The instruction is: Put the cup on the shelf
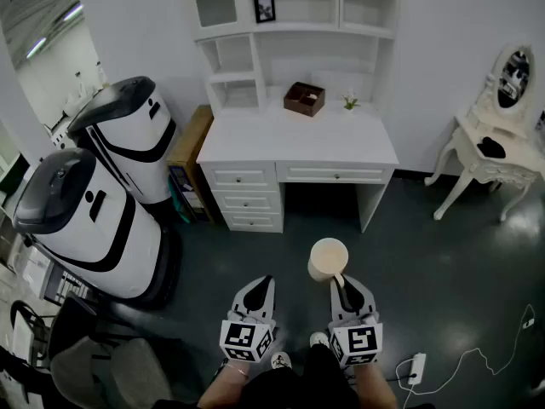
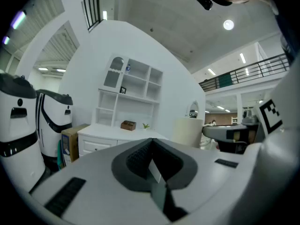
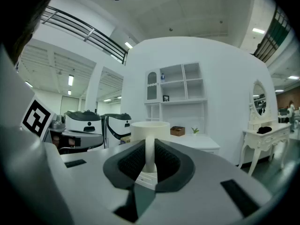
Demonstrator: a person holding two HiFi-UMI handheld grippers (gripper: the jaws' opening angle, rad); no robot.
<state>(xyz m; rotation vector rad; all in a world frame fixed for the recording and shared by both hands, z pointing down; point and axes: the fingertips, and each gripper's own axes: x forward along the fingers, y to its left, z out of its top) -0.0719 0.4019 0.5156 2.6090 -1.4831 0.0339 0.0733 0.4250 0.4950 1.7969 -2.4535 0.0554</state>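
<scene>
A cream cup (image 1: 328,258) hangs upright above the dark floor, held by its handle in my right gripper (image 1: 343,286). In the right gripper view the handle (image 3: 149,153) stands pinched between the two dark pads, with the cup's body (image 3: 150,131) just beyond them. My left gripper (image 1: 258,292) is level with it on the left, shut and empty; its pads meet in the left gripper view (image 2: 151,159), where the cup (image 2: 188,131) shows to the right. The white desk with its shelf unit (image 1: 298,24) stands ahead against the wall.
A brown box (image 1: 304,98) and a small plant (image 1: 350,103) sit on the desk top (image 1: 255,143). Two large white-and-black machines (image 1: 94,220) stand at the left beside a cardboard box (image 1: 189,147). A white dressing table with mirror (image 1: 494,147) is at the right. A cable and plug (image 1: 417,369) lie on the floor.
</scene>
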